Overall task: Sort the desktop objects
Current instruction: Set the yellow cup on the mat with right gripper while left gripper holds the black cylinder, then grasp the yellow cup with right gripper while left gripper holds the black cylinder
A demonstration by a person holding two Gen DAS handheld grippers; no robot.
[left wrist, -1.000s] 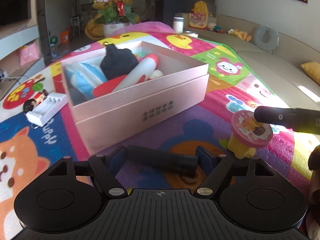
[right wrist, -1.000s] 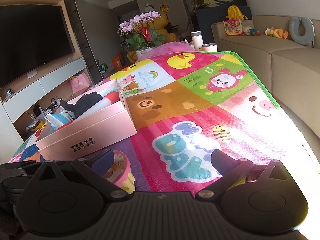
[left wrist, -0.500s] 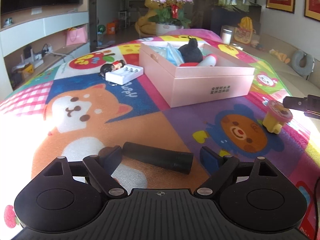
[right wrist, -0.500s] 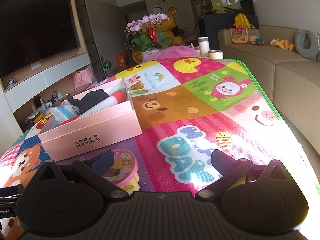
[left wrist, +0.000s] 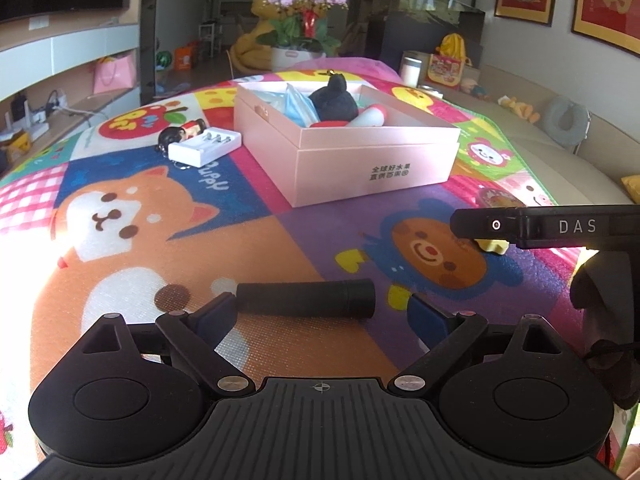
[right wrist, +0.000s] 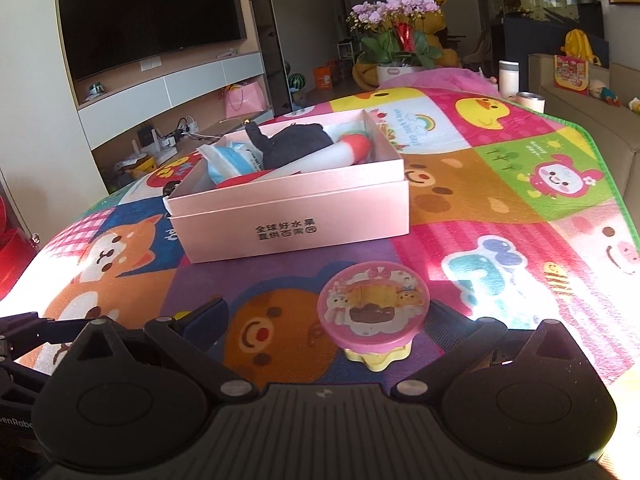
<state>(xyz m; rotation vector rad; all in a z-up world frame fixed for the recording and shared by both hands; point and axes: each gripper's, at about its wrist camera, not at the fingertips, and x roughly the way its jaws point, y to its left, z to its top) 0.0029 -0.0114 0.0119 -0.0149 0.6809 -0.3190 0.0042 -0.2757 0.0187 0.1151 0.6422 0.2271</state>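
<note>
We read "DAS" in pale letters on the black finger of the right gripper (left wrist: 560,227) where it crosses the right side of the left wrist view. On the near wall of the pink box (right wrist: 288,216) two lines of printed Chinese characters show. On the play mat (left wrist: 280,248) covering the tabletop we make out "Puppy" beside the orange dog picture. At the lower left corner of the right wrist view, part of a word, "enRobo", sits on black housing.

Our left gripper (left wrist: 320,314) has its jaws opening, and the black cylinder (left wrist: 306,299) lies on its side on the mat between the two blue pads, clear of the right pad and very near the left one, where we cannot see a press. In the right wrist view our right gripper (right wrist: 320,316) stands wide, with the pink-lidded toy cup (right wrist: 374,314) upright on the mat between its fingers, nearer the right one; we cannot tell whether that finger touches it.

The box lies further back, holding a dark plush toy (left wrist: 334,102), a red and white piece and a blue packet. To its left a white battery charger (left wrist: 206,148) lies beside a small figure keychain (left wrist: 180,132). The mat's green border runs along the right edge by the sofa (right wrist: 600,128), and open mat lies between both grippers and the box.
</note>
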